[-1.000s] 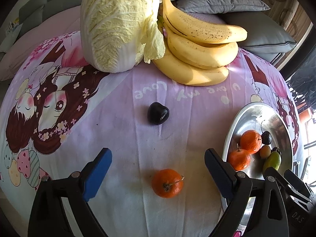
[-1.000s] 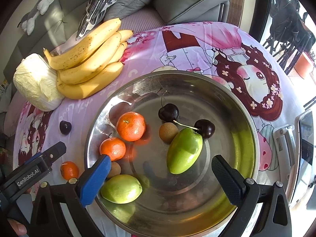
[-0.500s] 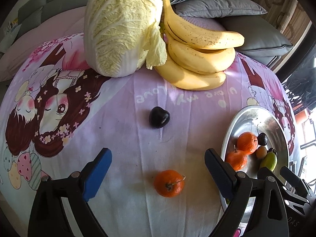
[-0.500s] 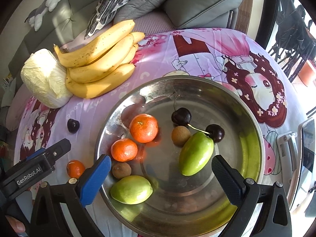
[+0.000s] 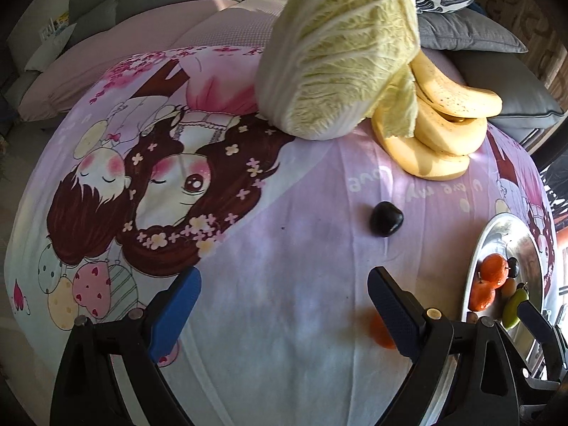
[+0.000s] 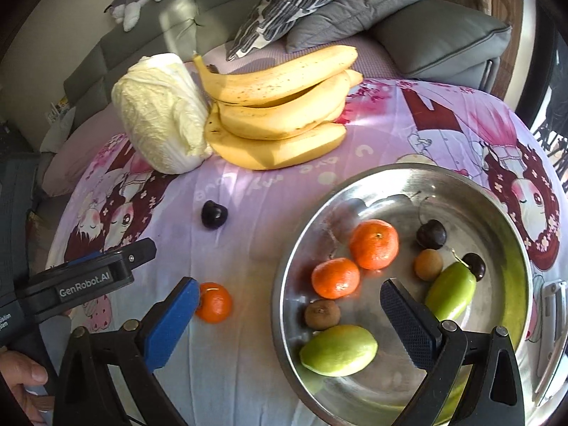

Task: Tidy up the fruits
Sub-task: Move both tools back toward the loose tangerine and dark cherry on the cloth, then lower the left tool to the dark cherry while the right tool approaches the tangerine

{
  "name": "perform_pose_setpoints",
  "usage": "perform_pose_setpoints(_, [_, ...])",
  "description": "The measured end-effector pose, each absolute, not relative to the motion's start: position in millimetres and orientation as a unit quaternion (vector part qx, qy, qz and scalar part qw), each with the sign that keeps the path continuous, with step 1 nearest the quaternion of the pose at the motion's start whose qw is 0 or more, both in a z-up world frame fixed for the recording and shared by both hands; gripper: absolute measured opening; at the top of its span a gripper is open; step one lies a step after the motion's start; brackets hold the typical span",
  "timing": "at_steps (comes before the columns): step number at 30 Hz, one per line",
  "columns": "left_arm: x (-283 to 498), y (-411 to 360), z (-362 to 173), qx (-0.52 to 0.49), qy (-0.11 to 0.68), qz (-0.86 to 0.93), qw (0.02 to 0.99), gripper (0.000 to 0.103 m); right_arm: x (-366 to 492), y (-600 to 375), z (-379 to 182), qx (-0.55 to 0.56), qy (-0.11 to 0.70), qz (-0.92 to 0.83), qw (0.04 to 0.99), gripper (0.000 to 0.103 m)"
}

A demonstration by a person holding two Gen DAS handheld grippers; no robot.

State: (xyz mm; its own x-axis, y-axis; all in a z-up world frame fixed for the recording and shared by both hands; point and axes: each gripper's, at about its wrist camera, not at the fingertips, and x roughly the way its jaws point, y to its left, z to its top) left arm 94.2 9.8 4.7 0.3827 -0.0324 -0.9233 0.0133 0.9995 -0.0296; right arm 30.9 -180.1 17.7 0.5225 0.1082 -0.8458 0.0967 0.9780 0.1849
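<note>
The left hand-held gripper (image 5: pixel 284 305) is hovering spread; the loose tangerine (image 6: pixel 214 302) is lying outside its right finger, near the steel bowl (image 6: pixel 284 305). Closing now risks nudging it rolling. The right hand-held gripper (image 6: pixel 291 305) is idling spread.

Left gripper (image 5: pixel 282 307) jaws apart, nothing between them, above the printed cloth (image 5: pixel 284 248). 1 tangerine (image 5: pixel 380 333) partly hidden behind the right finger. Dark cherry (image 5: pixel 386 219) lies farther ahead. Cabbage (image 5: pixel 337 53) touches banana bunch (image 5: pixel 440 124). Steel bowl (image 5: pixel 497 234) at right edge.

Cartoon-print tablecloth (image 6: pixel 277 209) under cabbage (image 6: pixel 161 113), bananas (image 6: pixel 280 106), steel bowl (image 6: pixel 511 209).
</note>
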Motion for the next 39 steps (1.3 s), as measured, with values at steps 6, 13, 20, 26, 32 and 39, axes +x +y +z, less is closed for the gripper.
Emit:
perform_pose_setpoints(6, [91.8, 24.5, 2.8, -0.024, 0.559, -0.008, 0.829, 0.095, 37.0, -152.6, 15.0, 0.083, 0.484, 0.040, 0.870, 0.103])
perform_pose_setpoints(13, [92.3, 30.5, -1.2, -0.034, 0.569, -0.001, 0.822, 0.095, 38.1, -129.4, 8.6, 0.053, 0.483, 0.064, 0.871, 0.094])
perform_pose_setpoints(20, [95.5, 36.7, -10.9, -0.045, 0.581, 0.007, 0.813, 0.095, 40.3, -114.2, -6.0, 0.032, 0.500, 0.078, 0.862, 0.079])
perform_pose_setpoints(26, [98.5, 37.2, -27.0, -0.059, 0.605, 0.009, 0.794, 0.095, 43.2, -108.4, -17.8, 0.021, 0.515, 0.084, 0.853, 0.068])
perform_pose_setpoints(32, [98.2, 34.6, -36.1, -0.059, 0.616, 0.016, 0.786, 0.095, 46.1, -105.5, -28.5, 0.014, 0.529, 0.085, 0.844, 0.056])
perform_pose_setpoints(39, [101.6, 37.3, -39.2, -0.073, 0.613, 0.013, 0.787, 0.095, 47.5, -105.0, -33.9, 0.016, 0.536, 0.090, 0.839, 0.043])
